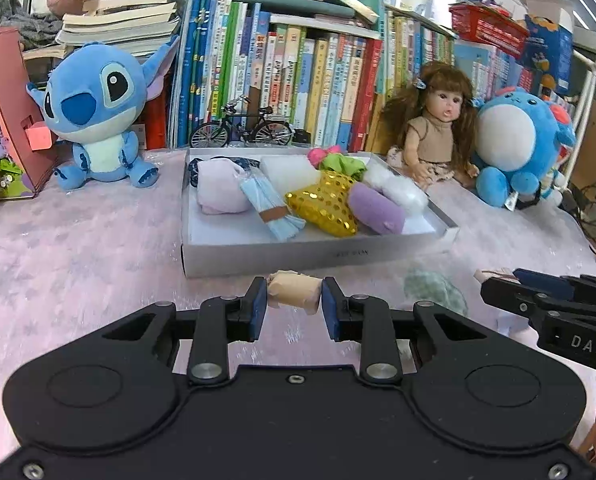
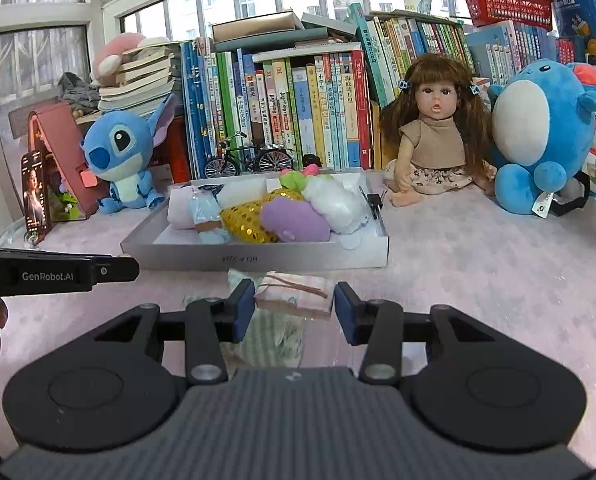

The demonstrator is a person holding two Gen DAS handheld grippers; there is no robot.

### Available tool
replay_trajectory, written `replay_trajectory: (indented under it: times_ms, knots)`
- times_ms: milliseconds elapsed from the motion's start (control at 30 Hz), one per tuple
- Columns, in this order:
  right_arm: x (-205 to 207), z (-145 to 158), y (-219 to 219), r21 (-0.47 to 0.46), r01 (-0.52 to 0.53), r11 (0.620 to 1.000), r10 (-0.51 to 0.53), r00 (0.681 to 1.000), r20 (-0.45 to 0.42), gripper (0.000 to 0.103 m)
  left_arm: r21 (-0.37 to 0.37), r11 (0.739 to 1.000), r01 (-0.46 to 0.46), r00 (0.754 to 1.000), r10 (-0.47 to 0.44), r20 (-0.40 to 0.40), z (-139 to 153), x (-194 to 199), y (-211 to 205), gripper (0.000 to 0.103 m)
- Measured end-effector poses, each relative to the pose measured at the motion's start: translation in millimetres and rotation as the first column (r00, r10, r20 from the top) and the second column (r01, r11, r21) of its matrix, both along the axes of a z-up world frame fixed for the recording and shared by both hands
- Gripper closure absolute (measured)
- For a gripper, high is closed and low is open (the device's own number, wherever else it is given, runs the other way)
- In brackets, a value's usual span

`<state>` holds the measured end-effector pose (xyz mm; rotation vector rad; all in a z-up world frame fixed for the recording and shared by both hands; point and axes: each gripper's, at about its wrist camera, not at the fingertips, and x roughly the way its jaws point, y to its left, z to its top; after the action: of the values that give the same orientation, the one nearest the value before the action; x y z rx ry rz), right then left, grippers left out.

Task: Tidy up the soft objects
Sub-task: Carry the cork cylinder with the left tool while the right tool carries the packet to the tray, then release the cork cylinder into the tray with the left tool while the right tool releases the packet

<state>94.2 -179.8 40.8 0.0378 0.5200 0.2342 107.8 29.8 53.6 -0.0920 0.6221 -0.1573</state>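
While gripped, beige roll (image 1: pixel 293 291) creased.

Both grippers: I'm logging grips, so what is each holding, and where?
Left gripper: beige rolled cloth, clamped at its two ends. Right gripper: pink checked folded cloth, by its side edges.

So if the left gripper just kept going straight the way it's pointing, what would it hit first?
Most likely the near wall of the grey tray, straight ahead of the left gripper, whose fingers clamp a beige roll. Depth is hard to judge, so it might meet the pink tablecloth first.
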Motion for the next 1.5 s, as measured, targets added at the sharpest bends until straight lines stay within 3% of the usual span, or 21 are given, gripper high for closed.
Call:
replay_trajectory:
  times_ms: [267, 633, 733, 1033, 1500]
  knots:
    - [31, 2, -5, 0.02, -0.002, 1.0, 0.004, 0.998, -0.056, 0.054, -0.019, 1.0, -0.022, 1.0, 0.022, -0.015, 5, 32, 5, 0.075]
    - [89, 6, -17, 0.093, 0.03, 0.995, -0.015, 0.987, -0.16, 0.055, -0.1, 0.994, -0.045, 0.997, 0.038, -0.068, -1, 80, 24, 0.075]
    - [104, 7, -13, 0.075, 0.022, 0.997, -0.008, 0.984, -0.18, 0.055, -0.129, 0.991, -0.035, 0.995, 0.022, -0.099, -4, 97, 29, 0.075]
    - [151, 3, 12, -0.111, -0.017, 0.994, -0.014, 0.96, -0.281, 0.055, -0.137, 0.987, -0.082, 0.973, 0.05, -0.227, -16, 144, 37, 0.075]
    - [176, -3, 16, -0.052, 0.01, 0.999, -0.025, 0.954, -0.298, 0.056, -0.102, 0.985, -0.14, 0.962, 0.111, -0.25, -34, 173, 38, 0.075]
